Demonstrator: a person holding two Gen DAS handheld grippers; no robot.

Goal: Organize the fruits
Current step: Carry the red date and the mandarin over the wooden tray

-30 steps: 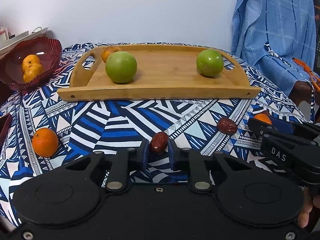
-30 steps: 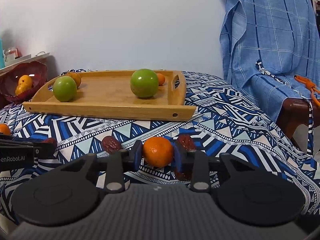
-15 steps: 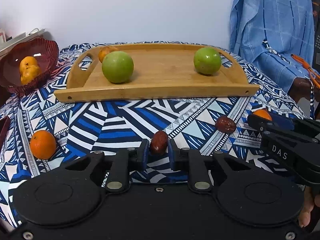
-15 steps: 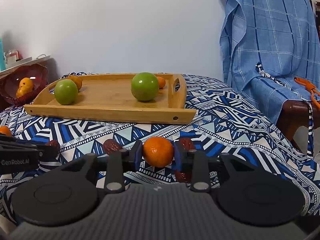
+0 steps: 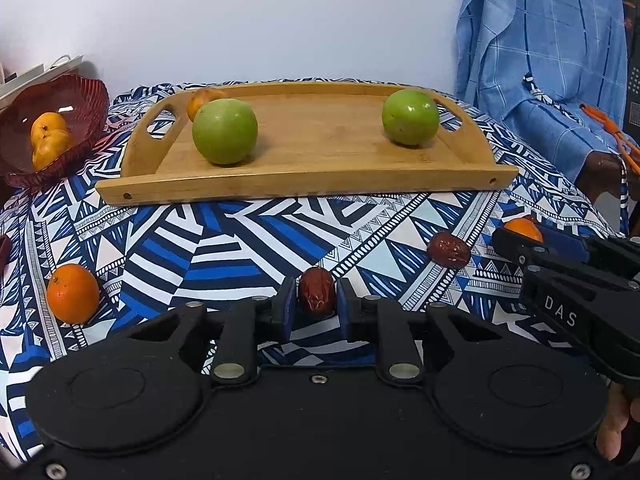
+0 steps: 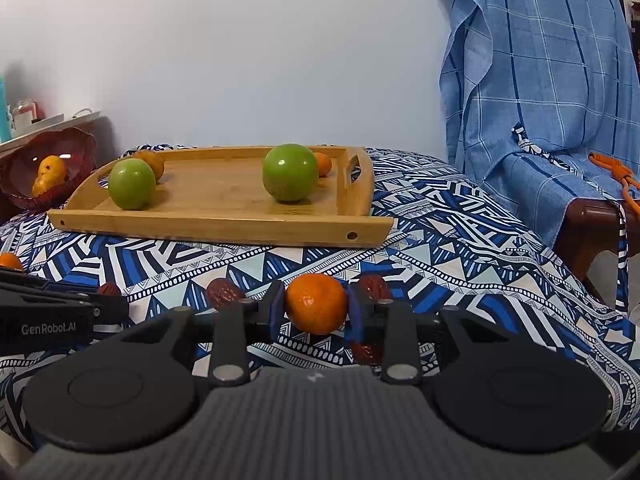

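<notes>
My left gripper (image 5: pixel 317 305) is shut on a dark red date (image 5: pixel 317 295) just above the patterned cloth. My right gripper (image 6: pixel 316 308) is shut on a small orange (image 6: pixel 316 303); it also shows at the right of the left wrist view, the orange (image 5: pixel 523 229) between its blue pads. A wooden tray (image 5: pixel 304 184) lies further back with two green apples (image 5: pixel 225 131) (image 5: pixel 410 117) and a small orange (image 5: pixel 203 97) behind the left one. In the right wrist view the tray (image 6: pixel 224 229) also holds another small orange (image 6: pixel 324 164) behind the right apple (image 6: pixel 289 172).
A loose orange (image 5: pixel 73 293) lies on the cloth at left and a date (image 5: pixel 449 249) at right. Two more dates (image 6: pixel 224 292) (image 6: pixel 373 286) lie beside the right gripper. A red bowl (image 5: pixel 86 98) with oranges stands far left. A chair draped in blue cloth (image 6: pixel 540 100) stands right.
The left gripper with its date has risen slightly and drawn back a little; the tray sits lower and smaller in view. The right gripper keeps still with its orange.
</notes>
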